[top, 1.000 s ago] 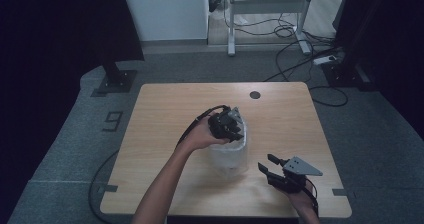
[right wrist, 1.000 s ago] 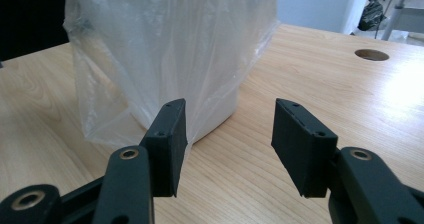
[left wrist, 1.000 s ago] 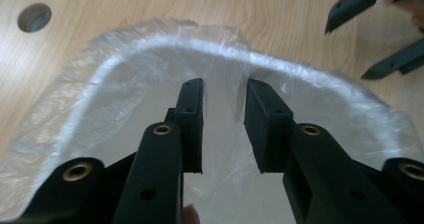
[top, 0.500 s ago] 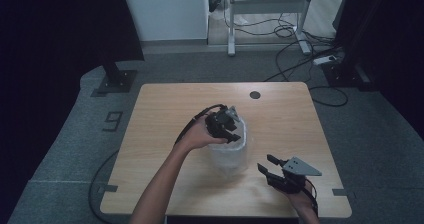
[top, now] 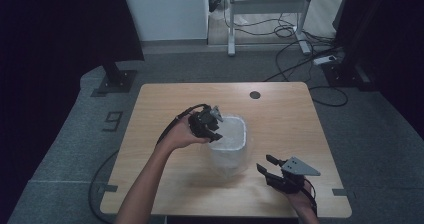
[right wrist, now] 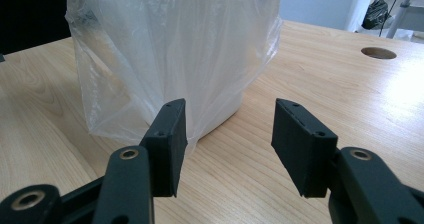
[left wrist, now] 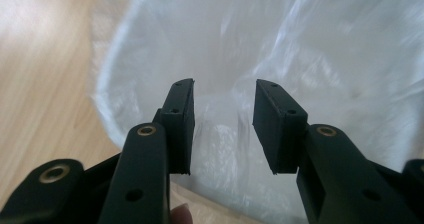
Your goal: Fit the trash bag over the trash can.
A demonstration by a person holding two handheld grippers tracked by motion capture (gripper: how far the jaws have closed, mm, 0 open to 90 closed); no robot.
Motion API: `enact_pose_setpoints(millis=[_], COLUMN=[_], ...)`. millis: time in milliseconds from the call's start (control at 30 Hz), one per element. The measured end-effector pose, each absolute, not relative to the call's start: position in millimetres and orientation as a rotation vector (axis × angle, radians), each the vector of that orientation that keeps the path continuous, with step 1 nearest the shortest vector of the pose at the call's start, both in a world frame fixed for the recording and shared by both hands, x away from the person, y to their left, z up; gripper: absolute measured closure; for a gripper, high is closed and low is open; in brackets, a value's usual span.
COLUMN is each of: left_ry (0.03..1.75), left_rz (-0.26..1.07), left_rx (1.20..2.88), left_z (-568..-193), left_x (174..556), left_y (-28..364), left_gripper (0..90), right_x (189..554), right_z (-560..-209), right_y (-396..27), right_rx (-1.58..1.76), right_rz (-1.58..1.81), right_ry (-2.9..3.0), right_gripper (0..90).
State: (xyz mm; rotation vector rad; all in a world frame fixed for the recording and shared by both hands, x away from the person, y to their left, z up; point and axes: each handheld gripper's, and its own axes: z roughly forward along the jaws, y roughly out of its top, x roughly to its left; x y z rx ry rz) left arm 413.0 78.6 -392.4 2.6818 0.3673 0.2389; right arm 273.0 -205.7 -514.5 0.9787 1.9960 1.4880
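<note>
My left gripper (top: 212,130) hovers at the 9 o'clock rim of the small white bin lined with a clear plastic bag (top: 229,145), mid-surface. Its fingers (left wrist: 180,124) just eased slightly narrower, still apart, nothing pinched. Right gripper (top: 270,166) sits at the bin's 4 o'clock, fingers (right wrist: 167,144) apart, empty.

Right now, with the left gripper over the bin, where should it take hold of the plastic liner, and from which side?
Best guess: the liner's loose film folded over the white bin's rim, taken from above. The left gripper hangs at the near-left rim, jaws open with nothing between them. The film there drapes slack and thin, so it should pinch easily, unlike the bin's wide body.
</note>
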Motion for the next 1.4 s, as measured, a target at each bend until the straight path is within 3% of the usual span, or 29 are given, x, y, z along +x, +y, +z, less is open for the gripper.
enact_pose_setpoints(millis=[367, 933, 1400], left_ry=[0.366, 0.419, 0.461], left_rz=[0.265, 0.238, 0.260], left_rx=[2.736, 2.376, 2.257], left_z=[-400, -390, -392], left_x=[414, 403, 394], left_y=[66, 100, 108], left_gripper=[60.8, 29.8, 20.2], right_x=[273, 275, 277], right_z=[-514, -515, -516], right_y=[-208, -209, -210], right_rx=[0.985, 0.999, 1.043], right_rz=[1.486, 1.473, 1.464], right_ry=[1.990, 1.987, 1.961], right_gripper=[47.2, 43.8, 36.5])
